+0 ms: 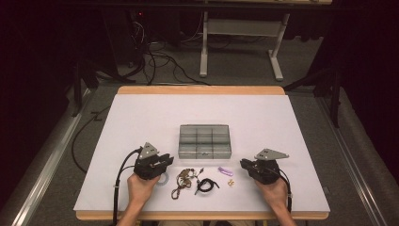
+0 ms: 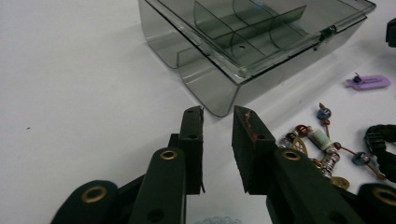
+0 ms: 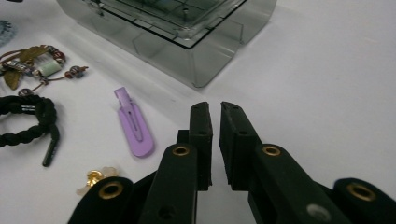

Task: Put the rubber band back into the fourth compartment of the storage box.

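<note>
A clear grey compartment box (image 1: 204,140) (image 2: 252,42) (image 3: 187,32) sits closed in the middle of the white mat (image 1: 141,117). In front of it lie a beaded string (image 1: 183,181) (image 2: 322,144) (image 3: 32,65), a black braided cord (image 1: 206,184) (image 2: 380,144) (image 3: 28,119), a purple hair clip (image 1: 225,171) (image 2: 369,82) (image 3: 135,128) and a small gold piece (image 1: 230,182) (image 3: 95,179). My left gripper (image 1: 167,160) (image 2: 218,112) rests left of these, open, nothing between its jaws. My right gripper (image 1: 243,163) (image 3: 215,106) rests to their right, jaws nearly together with a thin empty gap.
A small ring of clear beads (image 1: 163,179) (image 2: 215,220) lies just under the left gripper. The mat covers a wooden table (image 1: 202,89). Beyond the table's far edge are cables and a white desk frame (image 1: 240,52) on the floor.
</note>
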A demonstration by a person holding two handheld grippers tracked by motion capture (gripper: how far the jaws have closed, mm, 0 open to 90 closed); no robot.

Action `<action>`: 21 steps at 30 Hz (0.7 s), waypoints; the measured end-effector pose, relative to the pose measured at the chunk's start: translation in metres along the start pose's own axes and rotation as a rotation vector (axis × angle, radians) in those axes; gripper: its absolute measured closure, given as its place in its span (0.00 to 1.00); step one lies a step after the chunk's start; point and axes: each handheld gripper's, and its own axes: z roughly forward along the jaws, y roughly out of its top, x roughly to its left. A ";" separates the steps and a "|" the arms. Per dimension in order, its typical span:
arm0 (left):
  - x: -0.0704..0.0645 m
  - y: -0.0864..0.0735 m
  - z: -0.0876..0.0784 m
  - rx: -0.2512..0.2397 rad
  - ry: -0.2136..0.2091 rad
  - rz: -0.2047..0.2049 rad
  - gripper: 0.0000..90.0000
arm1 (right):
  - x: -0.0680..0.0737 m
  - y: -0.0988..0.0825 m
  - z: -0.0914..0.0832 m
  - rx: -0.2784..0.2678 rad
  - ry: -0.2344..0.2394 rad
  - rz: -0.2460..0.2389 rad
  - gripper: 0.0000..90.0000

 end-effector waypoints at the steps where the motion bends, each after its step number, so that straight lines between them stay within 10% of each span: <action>1: -0.001 0.000 0.000 0.003 -0.004 0.010 0.85 | 0.002 0.000 0.000 0.002 0.005 -0.002 0.95; 21: -0.017 0.003 0.009 0.003 0.035 0.059 1.00 | 0.013 0.012 0.010 -0.021 0.009 -0.017 1.00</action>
